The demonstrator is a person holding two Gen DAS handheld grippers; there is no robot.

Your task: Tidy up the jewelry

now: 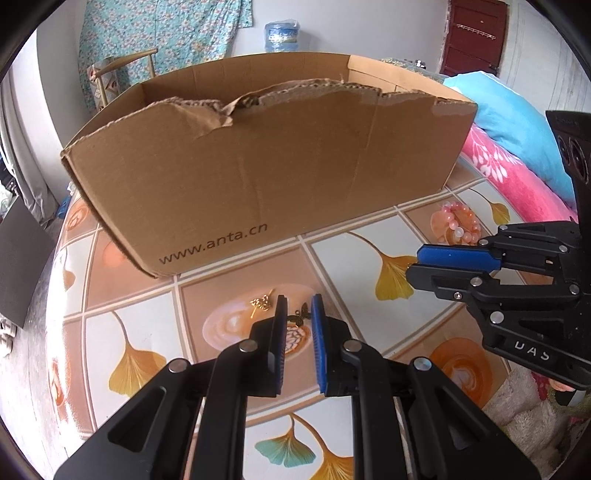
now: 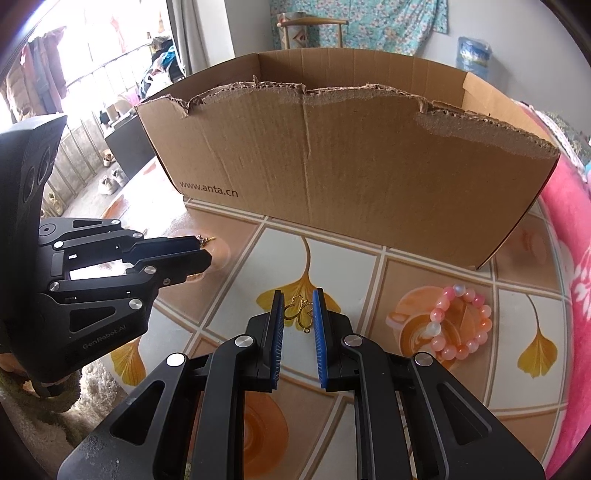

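Observation:
An open brown cardboard box (image 1: 258, 166) printed "www.anta.cn" stands on the patterned table; it also shows in the right wrist view (image 2: 351, 158). My left gripper (image 1: 298, 306) is open around a small dark butterfly pendant (image 1: 301, 314) lying on the table. A gold earring (image 1: 262, 303) lies just left of it. My right gripper (image 2: 298, 308) is open around a gold openwork pendant (image 2: 299, 314) on the table. A pink bead bracelet (image 2: 461, 325) lies to its right and shows in the left wrist view (image 1: 461, 223).
The table (image 1: 332, 258) wears a tile-and-ginkgo-leaf cloth. A pink and blue blanket (image 1: 509, 147) lies beyond the table's right edge. A chair (image 2: 314, 33) and a water bottle (image 1: 282, 35) stand behind the box.

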